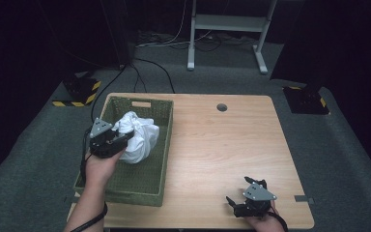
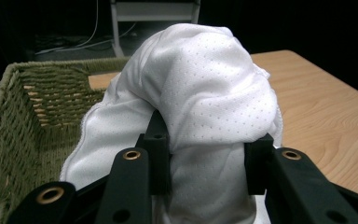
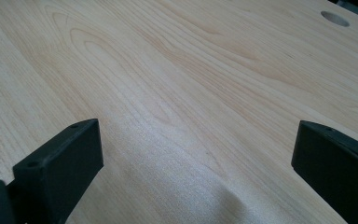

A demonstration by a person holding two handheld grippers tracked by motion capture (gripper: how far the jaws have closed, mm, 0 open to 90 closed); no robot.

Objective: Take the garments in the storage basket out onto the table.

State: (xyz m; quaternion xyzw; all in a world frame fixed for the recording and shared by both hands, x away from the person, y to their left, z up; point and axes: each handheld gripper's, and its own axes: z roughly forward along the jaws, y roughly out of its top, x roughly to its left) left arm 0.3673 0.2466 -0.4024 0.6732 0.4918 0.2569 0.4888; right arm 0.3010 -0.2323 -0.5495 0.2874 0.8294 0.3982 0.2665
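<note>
Wooden bench (image 1: 222,145) carries a green woven basket (image 1: 147,186) at its left side. White cloth (image 1: 137,137) bunched inside basket, pinched between the left claw (image 1: 118,142) jaws. Right claw (image 1: 241,193) jaws spread wide, low over bare bench near front right edge.

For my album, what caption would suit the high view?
Left tool gripping a white cloth in a woven basket; right tool open over the wooden table.
</note>
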